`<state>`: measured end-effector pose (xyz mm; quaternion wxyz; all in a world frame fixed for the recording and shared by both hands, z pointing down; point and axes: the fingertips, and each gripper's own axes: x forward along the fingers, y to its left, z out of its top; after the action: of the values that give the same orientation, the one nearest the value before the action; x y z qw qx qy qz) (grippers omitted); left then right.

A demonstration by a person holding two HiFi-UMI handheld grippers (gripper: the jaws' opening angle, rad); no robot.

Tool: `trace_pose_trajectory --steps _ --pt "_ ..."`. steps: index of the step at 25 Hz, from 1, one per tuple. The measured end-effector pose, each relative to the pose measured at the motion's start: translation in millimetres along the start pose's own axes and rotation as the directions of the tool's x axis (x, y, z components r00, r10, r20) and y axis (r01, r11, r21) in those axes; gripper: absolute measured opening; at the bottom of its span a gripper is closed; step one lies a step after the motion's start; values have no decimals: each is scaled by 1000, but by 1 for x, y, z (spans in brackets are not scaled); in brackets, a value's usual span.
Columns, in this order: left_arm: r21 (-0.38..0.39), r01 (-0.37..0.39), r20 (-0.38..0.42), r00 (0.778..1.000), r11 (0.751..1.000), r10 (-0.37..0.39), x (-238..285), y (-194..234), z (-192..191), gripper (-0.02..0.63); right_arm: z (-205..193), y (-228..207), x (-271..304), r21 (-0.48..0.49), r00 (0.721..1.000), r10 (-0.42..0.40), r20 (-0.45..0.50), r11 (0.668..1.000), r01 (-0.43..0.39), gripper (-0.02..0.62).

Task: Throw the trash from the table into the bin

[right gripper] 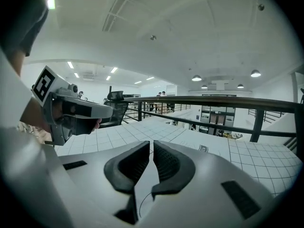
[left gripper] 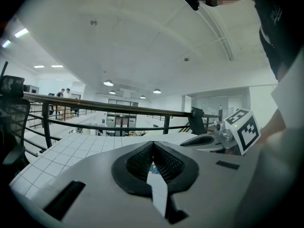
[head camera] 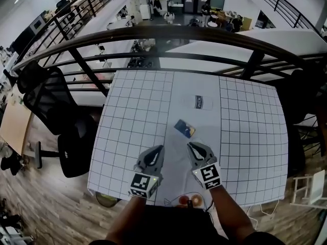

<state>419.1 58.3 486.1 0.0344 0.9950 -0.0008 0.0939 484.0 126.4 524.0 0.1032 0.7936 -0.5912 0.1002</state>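
Nothing looks binned yet: left hand-held gripper (head camera: 157, 151) and right hand-held gripper (head camera: 192, 147) are closed and empty, blue packet (head camera: 184, 128) just ahead, pale wrapper (head camera: 198, 103) beyond it on the worktop (head camera: 138, 111).

Open-plan office mezzanine; railing (head camera: 168, 34), desks (head camera: 219, 17).

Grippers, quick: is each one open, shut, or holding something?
Left gripper: shut, holding nothing.
Right gripper: shut, holding nothing.
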Motion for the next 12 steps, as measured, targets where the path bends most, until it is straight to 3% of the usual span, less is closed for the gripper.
trace_pose_trajectory --steps 2,3,12 --pt "-3 -1 -6 1000 1000 1 5 4 -3 20 -7 -5 8 2 1000 5 -21 1000 -5 50" --pt "-5 -1 -7 1000 1000 1 6 7 -4 20 -10 -6 14 -3 999 8 -35 1000 -8 112" --pt "-20 3 -25 1000 1000 -3 20 20 -14 20 -58 -35 53 -35 984 18 -177 999 -25 203"
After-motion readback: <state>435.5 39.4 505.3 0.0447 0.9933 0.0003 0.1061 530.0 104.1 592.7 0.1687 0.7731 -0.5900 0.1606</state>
